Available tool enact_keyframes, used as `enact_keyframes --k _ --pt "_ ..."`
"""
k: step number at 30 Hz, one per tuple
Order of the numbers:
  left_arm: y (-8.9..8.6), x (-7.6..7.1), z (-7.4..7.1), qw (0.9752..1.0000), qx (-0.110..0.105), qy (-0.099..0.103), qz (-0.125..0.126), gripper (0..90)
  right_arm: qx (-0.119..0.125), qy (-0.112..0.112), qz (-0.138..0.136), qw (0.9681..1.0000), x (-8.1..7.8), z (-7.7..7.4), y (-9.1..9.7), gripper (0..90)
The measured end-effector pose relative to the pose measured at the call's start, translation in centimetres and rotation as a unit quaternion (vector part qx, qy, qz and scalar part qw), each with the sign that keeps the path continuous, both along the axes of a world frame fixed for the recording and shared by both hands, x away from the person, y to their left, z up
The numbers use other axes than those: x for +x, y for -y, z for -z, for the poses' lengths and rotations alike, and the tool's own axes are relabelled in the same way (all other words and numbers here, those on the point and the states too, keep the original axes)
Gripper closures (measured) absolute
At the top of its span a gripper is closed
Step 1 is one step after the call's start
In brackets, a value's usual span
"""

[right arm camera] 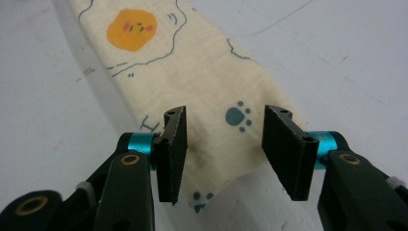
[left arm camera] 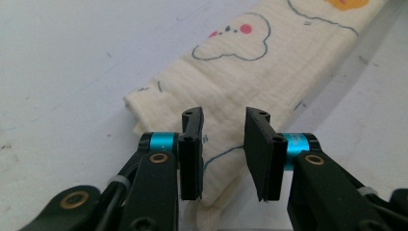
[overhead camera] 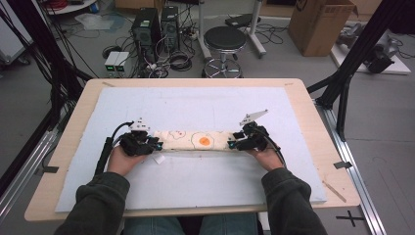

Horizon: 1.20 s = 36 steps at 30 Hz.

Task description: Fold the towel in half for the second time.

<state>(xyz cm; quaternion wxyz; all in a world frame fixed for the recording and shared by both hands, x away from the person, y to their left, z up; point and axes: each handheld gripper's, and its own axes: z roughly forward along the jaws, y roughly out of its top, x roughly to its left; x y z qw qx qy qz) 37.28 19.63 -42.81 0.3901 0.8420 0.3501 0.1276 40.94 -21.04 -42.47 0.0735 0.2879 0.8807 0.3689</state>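
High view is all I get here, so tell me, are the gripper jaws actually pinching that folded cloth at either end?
Observer: No. In the left gripper view, the left gripper stands open, with the end of the cloth lying under the gap, unpinched.
Operator: And the other side?
Observer: The right gripper is open too; its jaws straddle the cloth's end without pressing it.
Operator: Any print near that end I could aim by?
Observer: A blue paw print sits between the right jaws, with the orange yolk face farther along the strip.
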Motion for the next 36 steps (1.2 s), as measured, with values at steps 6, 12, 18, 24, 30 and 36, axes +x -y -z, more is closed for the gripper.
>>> enact_keyframes --k 6,12,18,24,30,36 --pt "-0.2 -0.4 0.7 0.9999 -0.005 -0.001 -0.01 67.9 -0.008 0.004 -0.002 1.0 -0.1 0.3 -0.1 50.3" --pt "-0.2 -0.6 1.0 0.9999 -0.007 0.01 -0.012 67.6 -0.007 0.013 0.005 0.9999 -0.5 0.8 0.0 50.1" --pt "-0.2 -0.8 1.2 0.9997 -0.009 0.018 -0.014 67.4 -0.011 0.027 0.004 0.9996 -0.7 1.1 -0.1 50.1" --pt "-0.2 -0.9 0.9 0.9995 -0.02 0.021 -0.011 63.9 0.003 0.021 0.005 0.9998 -0.6 1.0 0.1 46.2" --pt "-0.8 -1.2 0.1 0.9986 -0.043 0.028 -0.016 58.1 0.036 0.024 0.017 0.9989 -0.9 0.2 0.5 37.9" --pt "-1.0 -1.6 -0.5 0.9975 -0.059 0.035 -0.018 49.5 0.052 0.026 0.033 0.9977 -1.1 -0.3 1.2 28.7"
